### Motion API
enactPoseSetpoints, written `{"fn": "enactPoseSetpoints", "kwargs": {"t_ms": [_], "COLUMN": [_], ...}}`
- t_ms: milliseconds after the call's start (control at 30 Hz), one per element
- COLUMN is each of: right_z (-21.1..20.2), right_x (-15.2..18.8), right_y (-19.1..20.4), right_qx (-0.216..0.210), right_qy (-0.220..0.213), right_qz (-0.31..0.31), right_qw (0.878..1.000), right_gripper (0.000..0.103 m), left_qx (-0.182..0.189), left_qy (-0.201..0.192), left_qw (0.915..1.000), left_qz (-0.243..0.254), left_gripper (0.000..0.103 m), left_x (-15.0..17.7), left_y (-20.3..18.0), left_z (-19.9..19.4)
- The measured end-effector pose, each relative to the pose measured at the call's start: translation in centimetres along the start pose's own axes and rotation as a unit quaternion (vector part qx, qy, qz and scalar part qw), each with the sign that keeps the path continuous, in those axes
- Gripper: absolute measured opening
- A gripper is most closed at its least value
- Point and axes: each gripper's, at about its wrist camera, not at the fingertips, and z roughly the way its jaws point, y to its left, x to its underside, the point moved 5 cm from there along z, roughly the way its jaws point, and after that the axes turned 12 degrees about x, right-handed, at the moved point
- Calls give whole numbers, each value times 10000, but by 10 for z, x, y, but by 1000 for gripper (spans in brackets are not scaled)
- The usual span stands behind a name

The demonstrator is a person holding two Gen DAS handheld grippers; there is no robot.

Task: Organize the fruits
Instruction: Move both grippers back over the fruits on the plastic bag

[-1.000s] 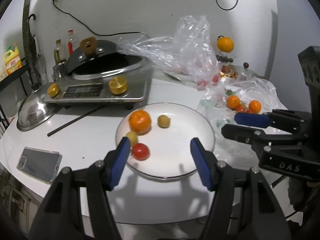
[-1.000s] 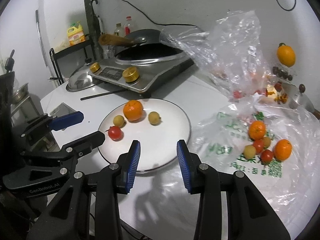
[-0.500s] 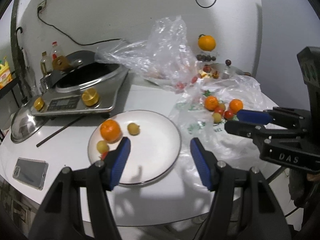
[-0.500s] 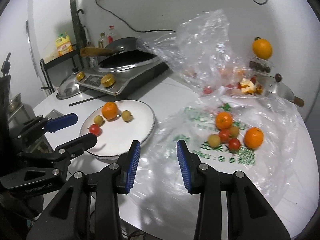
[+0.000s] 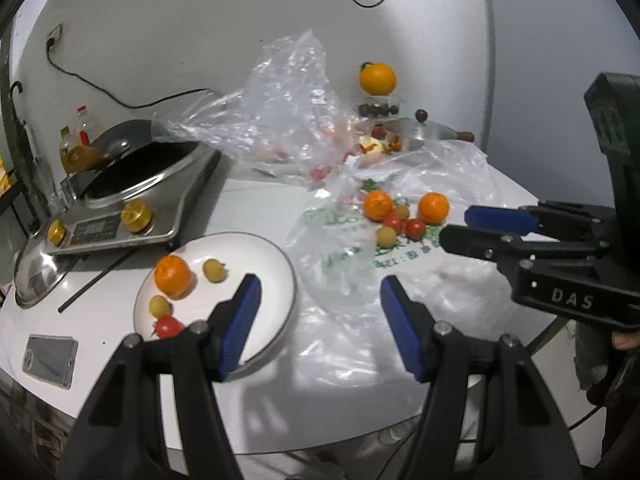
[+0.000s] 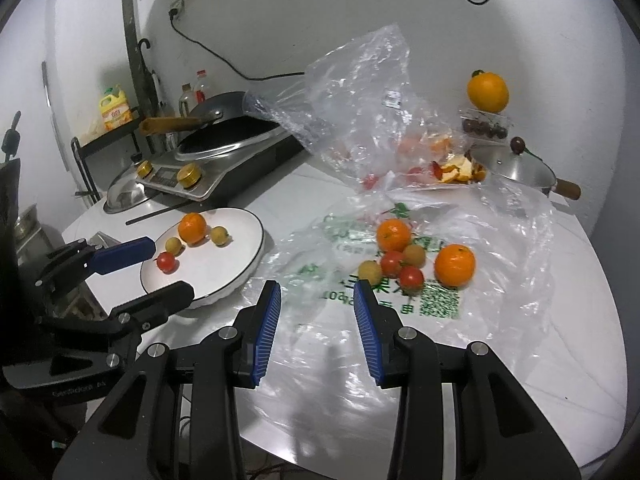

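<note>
We hold our left gripper over the near edge of the white plate. Its 2 blue pads are wide apart and nothing is between them. Our right gripper hangs over the clear plastic bag that lies flat just to the right of the plate. Its pads are a bit apart, closer than the left ones, and nothing is between them either.

On the plate we see 4 fruits: 1 orange, 2 small yellow fruits and 1 small red tomato. The orange sits at the far left part of the plate, and the tomato is at the near left rim.

To the right of the plate, on the flat bag, lies a little pile of fruit. It has 2 oranges, 2 red tomatoes and 2 small yellow fruits, all close together.

Behind the plate stands a silver cooker with a black pan on it. To the left of the plate, near the table edge, lies a phone.
</note>
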Motion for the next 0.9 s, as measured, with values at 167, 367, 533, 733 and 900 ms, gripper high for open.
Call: {"fn": "enactPoseSetpoints", "kwargs": {"t_ms": [167,367,533,733,900], "right_z": [-2,-4,-5,-1,3], "right_x": [8,15,20,21,19], "right_y": [-15,-32,-45,-56,-67], "right_qx": [14,92,154,188,204], "right_qy": [29,73,90,108,119], "right_qz": [101,183,257,322,352], "right_qw": [9999,9998,9995,9992,9991], "right_gripper": [40,40,40,40,40], "left_qx": [70,196,257,289,293], "left_qy": [78,161,201,255,296], "left_qw": [9999,9994,9989,9985,9983], "left_qz": [104,218,338,389,417], "left_gripper": [64,64,64,64,64], "left_x": [-1,-3,-6,-11,-17], "left_y": [-16,-35,-44,-50,-53], "left_z": [7,18,26,37,47]}}
